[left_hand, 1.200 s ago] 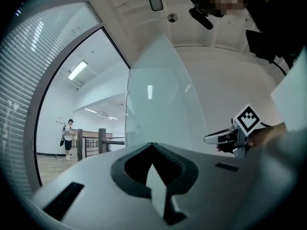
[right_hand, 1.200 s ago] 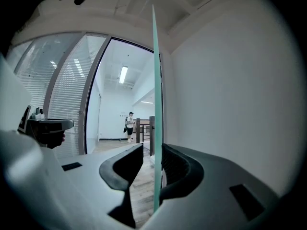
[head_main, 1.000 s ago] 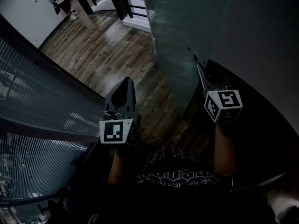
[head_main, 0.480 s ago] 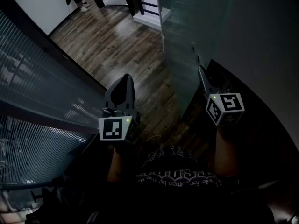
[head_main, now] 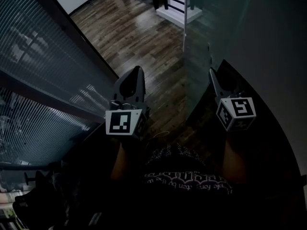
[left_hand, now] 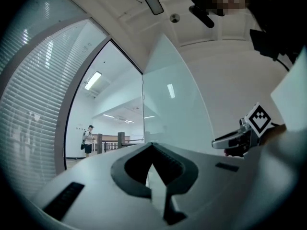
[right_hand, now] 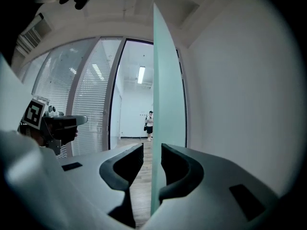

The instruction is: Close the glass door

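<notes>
The glass door (head_main: 201,37) stands ajar, its free edge running straight down the middle of the head view. In the right gripper view that greenish edge (right_hand: 156,80) passes between the jaws of my right gripper (right_hand: 152,150), which is shut on it; a thin gap shows on the left side. From above, the right gripper (head_main: 211,72) sits at the door's edge. My left gripper (head_main: 136,71) hovers over the wooden floor, left of the door and apart from it. Its jaws (left_hand: 152,163) meet at the tips with nothing between them. The door pane (left_hand: 172,114) rises ahead of it.
A glass partition with slatted blinds (head_main: 43,66) runs along the left. A plain white wall (head_main: 273,42) is close on the right. Dark wood floor (head_main: 139,28) leads out to a railing (head_main: 172,4). A person (right_hand: 150,124) stands far off in the hall.
The head view has shifted forward along the floor and the door's edge now runs more upright in it. Both grippers keep about the same places relative to the door.
</notes>
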Demonstrator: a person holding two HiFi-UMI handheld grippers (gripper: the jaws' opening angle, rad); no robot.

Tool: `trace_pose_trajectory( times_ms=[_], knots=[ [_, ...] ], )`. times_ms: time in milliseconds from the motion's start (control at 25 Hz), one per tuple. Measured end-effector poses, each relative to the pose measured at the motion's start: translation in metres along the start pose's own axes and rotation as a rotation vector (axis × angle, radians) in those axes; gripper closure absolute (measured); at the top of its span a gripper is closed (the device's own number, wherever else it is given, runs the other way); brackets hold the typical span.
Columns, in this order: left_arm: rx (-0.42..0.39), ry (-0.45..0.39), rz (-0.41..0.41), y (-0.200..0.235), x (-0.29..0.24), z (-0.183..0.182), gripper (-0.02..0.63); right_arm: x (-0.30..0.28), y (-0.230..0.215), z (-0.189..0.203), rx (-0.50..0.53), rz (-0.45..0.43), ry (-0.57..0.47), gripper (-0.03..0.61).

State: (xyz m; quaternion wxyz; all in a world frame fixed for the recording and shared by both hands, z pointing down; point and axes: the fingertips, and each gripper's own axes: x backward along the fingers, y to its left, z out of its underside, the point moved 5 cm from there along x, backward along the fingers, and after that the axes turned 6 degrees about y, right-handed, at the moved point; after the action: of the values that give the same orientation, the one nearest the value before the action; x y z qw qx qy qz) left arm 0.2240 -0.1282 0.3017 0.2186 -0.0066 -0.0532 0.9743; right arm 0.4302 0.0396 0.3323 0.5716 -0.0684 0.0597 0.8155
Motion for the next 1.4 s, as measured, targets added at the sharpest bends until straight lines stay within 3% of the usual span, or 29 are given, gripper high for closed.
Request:
trace_pose_trajectory(
  times_ms=[1080,1400],
  knots=[
    [-0.027,0.021,-0.330,0.079,0.077,0.001,0.612,-0.077,0.107,-0.017,0.080,-0.338,-0.020,0.479],
    [-0.021,0.034,-0.409,0.121,0.090,0.009,0.612,-0.106,0.140,-0.023,0.098,-0.408,-0.014,0.479]
  ],
)
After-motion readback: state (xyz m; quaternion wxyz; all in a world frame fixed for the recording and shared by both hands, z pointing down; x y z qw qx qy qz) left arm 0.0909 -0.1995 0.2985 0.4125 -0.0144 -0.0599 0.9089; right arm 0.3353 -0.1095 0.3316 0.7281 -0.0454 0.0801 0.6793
